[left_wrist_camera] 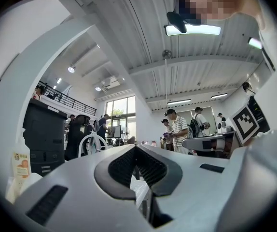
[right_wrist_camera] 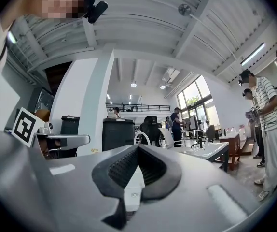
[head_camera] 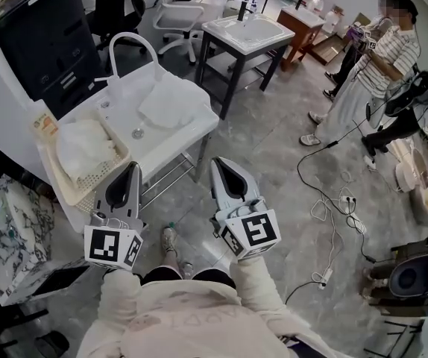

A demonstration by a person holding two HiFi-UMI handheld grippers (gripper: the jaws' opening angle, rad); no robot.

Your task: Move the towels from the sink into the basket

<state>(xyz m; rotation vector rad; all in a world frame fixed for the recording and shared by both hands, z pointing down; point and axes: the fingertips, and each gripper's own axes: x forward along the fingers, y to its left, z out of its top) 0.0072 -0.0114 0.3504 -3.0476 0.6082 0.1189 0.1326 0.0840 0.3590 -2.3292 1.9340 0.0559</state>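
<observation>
1. The left tongs are clenched with nothing between them, their tip near the front corner of the cream perforated plastic basket
2. The right tongs are likewise clenched and empty, held over the grey floor in front of the white rectangular sink
3. One crumpled white towel lies in the sink bowl, beside the arched white faucet
4. A second white towel lies in the basket, which sits at the sink's left end

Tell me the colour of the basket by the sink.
The basket is cream; clearest in head view.
</observation>
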